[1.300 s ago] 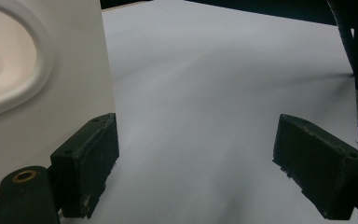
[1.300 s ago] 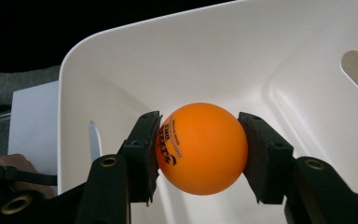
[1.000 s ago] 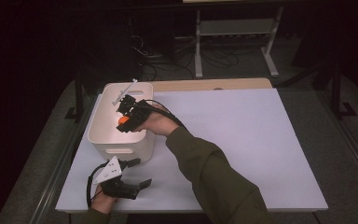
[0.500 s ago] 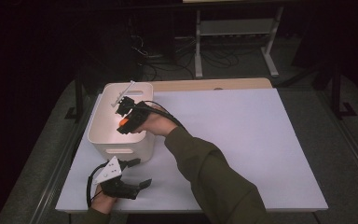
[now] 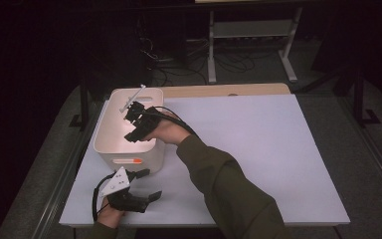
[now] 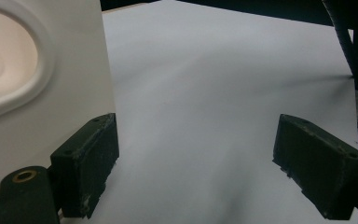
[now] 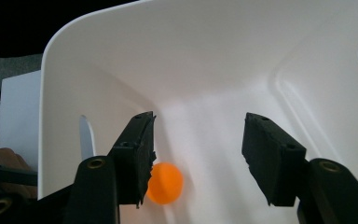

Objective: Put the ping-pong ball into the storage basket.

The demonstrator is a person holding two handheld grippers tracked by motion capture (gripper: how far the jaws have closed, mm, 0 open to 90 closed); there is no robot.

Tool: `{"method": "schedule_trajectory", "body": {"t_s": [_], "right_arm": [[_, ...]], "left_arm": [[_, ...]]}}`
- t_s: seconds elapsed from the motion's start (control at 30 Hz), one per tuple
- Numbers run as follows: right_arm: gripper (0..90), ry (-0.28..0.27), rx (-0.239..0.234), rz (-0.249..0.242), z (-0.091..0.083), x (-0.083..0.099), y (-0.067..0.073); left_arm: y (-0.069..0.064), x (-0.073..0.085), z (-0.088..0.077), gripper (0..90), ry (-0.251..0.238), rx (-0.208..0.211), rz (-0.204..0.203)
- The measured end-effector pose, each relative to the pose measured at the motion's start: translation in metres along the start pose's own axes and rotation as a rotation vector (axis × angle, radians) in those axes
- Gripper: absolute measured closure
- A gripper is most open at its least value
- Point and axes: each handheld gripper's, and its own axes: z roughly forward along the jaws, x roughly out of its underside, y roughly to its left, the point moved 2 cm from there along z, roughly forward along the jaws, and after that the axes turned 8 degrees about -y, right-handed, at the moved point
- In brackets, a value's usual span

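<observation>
The orange ball (image 7: 165, 183) that showed between the right gripper's (image 5: 132, 130) jaws a second ago now lies loose on the floor of the white bin (image 5: 110, 122), below and just beside the inner face of that gripper's left jaw as the right gripper view shows it. The jaws have just been opening and stand parted with nothing between them. Neither hand has shifted its place.

The right gripper hangs over the bin's open top, inside the rim, with the near wall just under the wrist and the far wall ahead of the jaws. To the right of the forearm the white table (image 5: 258, 149) lies bare out to its right and far edges.

The left gripper (image 5: 144, 191) rests low on the table in front of the bin's near wall, close to the table's near edge. Its jaws are spread wide and hold nothing; its left jaw sits just beside the bin's wall, and the sheet ahead of it is free.

Counted: one ball, one bin, two grippers.

The right gripper view gives the bin's inside and the ball. The left gripper view gives the bin's outer wall with its oval handle hollow (image 6: 4, 65). The high view gives the table's edges and an orange mark (image 5: 137, 161) on the bin's near wall.
</observation>
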Motion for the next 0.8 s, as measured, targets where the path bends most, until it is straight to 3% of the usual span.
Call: {"method": "schedule_trajectory", "body": {"t_s": [0.8], "right_arm": [[23.3, -0.094, 0.045, 0.057, -0.048, 0.005, -0.013]], "left_arm": [[0.0, 0.0, 0.0, 14.1, 0.003, -0.003, -0.002]]}}
